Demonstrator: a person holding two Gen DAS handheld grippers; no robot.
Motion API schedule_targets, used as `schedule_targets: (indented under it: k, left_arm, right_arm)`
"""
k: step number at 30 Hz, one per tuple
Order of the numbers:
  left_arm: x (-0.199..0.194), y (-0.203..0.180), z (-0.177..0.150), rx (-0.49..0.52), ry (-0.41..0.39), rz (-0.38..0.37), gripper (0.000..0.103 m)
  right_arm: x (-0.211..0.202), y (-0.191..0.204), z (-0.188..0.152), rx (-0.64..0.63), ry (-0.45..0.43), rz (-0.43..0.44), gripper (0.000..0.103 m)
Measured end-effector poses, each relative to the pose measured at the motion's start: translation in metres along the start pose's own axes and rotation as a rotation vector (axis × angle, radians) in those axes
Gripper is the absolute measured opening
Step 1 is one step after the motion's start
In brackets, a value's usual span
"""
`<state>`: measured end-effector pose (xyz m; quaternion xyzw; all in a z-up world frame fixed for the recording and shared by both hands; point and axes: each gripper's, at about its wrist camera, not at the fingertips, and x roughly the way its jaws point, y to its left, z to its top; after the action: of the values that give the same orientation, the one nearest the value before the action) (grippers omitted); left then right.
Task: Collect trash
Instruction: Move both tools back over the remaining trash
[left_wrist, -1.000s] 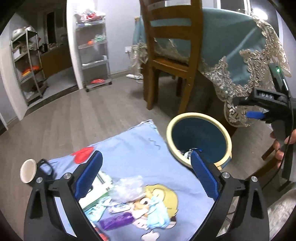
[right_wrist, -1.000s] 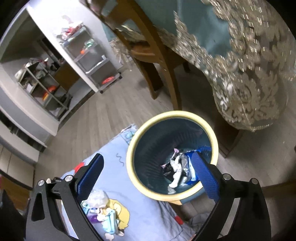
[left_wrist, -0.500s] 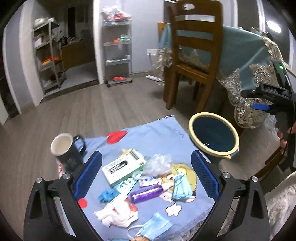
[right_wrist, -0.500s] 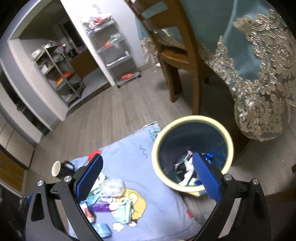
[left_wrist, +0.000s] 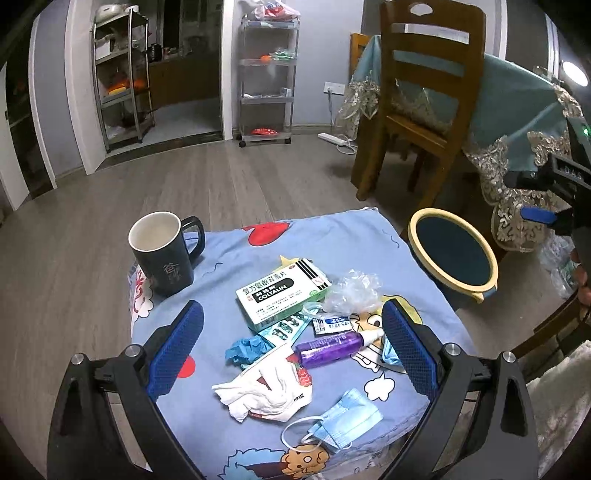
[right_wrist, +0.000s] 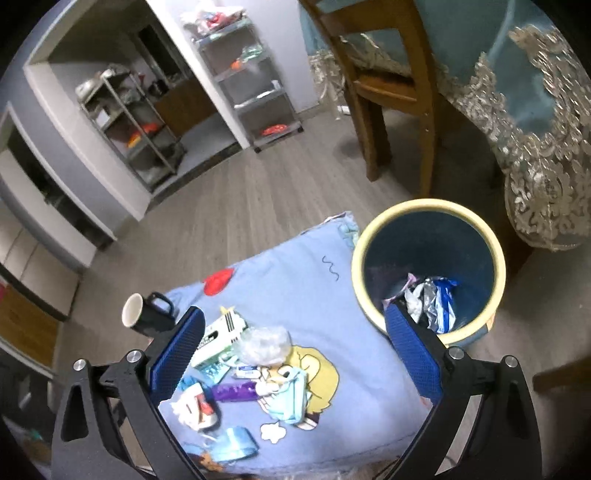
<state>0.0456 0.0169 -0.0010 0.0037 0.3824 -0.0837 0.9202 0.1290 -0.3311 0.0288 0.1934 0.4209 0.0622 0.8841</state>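
Note:
Trash lies on a blue cartoon cloth (left_wrist: 343, 243): a green-white medicine box (left_wrist: 282, 295), crumpled clear plastic (left_wrist: 352, 291), a purple bottle (left_wrist: 332, 347), white tissue (left_wrist: 264, 393), a blue face mask (left_wrist: 341, 419) and a blue wad (left_wrist: 247, 349). My left gripper (left_wrist: 291, 350) hovers open over this pile, holding nothing. The yellow-rimmed blue bin (right_wrist: 428, 269) stands right of the cloth with wrappers (right_wrist: 432, 301) inside. My right gripper (right_wrist: 293, 362) is open and empty, above the cloth between pile and bin. It also shows at the right edge of the left wrist view (left_wrist: 554, 206).
A black mug (left_wrist: 164, 254) stands at the cloth's far left corner. A wooden chair (left_wrist: 424, 107) and a table with a teal lace-edged cloth (left_wrist: 517, 122) stand behind the bin (left_wrist: 452, 254). Metal shelf racks (left_wrist: 267, 74) line the far wall across wooden floor.
Both grippers have pulled back and to the left, away from the bin; the trash pile and mug have come fully into the left wrist view. Both stay open.

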Motion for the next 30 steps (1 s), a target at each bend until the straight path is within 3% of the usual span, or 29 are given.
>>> schedule_targets:
  k: [6,13,20,30]
  left_arm:
    - [0.0,-0.002,0.002,0.02,-0.007,0.002,0.095]
    - [0.007,0.004,0.009,-0.023,-0.011,-0.009,0.095]
    - [0.019,0.004,0.008,-0.022,0.015,-0.003,0.095]
    - [0.055,0.007,-0.016,-0.034,0.139,0.035,0.095]
  right_arm:
    - [-0.002,0.029,-0.008,-0.11,-0.014,-0.026,0.097]
    - [0.0,0.051,-0.024,-0.178,-0.019,-0.004,0.097]
    - [0.032,0.052,-0.05,-0.162,0.045,-0.001,0.097]
    - [0.096,0.028,-0.091,-0.127,0.192,-0.055,0.097]
